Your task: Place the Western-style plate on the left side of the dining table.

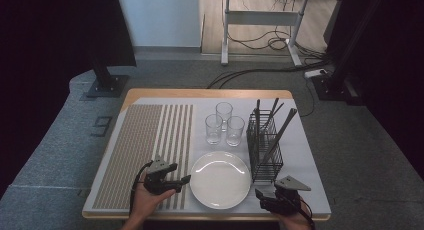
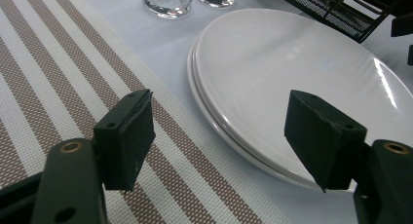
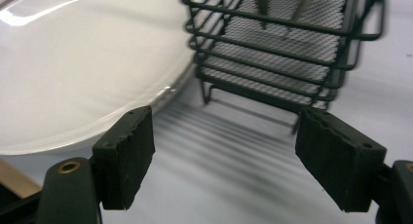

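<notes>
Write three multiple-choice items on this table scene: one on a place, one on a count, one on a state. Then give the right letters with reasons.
1. Where does the plate lie?
A. between the striped mat and the wire rack
B. on the striped mat
C. behind the glasses

2. How many glasses stand on the table?
A. two
B. three
C. five

3. How is the left tool?
A. shut on the plate
B. shut on a glass
C. open, holding nothing

Key: 1 A, the high view shows the mat at its left and the rack at its right. 2 B, three stand behind the plate. 3 C, its own view shows the jaws wide apart with nothing between them.
</notes>
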{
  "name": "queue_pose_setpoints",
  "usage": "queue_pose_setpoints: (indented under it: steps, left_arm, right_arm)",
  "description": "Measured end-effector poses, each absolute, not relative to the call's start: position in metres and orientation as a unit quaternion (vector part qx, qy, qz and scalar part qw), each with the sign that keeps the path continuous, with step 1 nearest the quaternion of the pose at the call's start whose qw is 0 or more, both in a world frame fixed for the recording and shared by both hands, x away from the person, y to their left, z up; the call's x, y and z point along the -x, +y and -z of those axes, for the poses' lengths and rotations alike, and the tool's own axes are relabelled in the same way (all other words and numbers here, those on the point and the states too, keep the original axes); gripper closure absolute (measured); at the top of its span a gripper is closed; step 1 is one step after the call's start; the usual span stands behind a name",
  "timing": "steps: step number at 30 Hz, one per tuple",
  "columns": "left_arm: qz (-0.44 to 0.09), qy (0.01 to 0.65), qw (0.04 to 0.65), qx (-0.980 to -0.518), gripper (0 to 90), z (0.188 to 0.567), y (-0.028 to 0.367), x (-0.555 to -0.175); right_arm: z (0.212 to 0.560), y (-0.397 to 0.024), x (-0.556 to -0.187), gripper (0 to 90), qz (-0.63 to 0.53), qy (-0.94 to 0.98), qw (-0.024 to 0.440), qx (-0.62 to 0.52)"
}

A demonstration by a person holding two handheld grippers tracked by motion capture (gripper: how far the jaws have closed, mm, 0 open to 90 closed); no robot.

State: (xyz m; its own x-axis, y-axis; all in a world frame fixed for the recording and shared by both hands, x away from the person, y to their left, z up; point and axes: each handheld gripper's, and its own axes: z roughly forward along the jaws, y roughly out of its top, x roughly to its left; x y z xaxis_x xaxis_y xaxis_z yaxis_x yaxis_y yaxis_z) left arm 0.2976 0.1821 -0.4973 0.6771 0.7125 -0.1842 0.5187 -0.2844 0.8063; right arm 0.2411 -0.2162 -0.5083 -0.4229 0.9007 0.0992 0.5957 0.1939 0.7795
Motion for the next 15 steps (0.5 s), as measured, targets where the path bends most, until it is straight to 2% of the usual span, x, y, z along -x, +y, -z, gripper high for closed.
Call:
queue_pose_setpoints:
  steps: [15]
  left_arm:
    - [-0.104,0.385,0.452,-0.798,26.8,0.499,0.179,-0.298]
  right_arm:
    - [0.510,-0.198,-0.239,24.4,-0.403,0.761,0.179,-0.476]
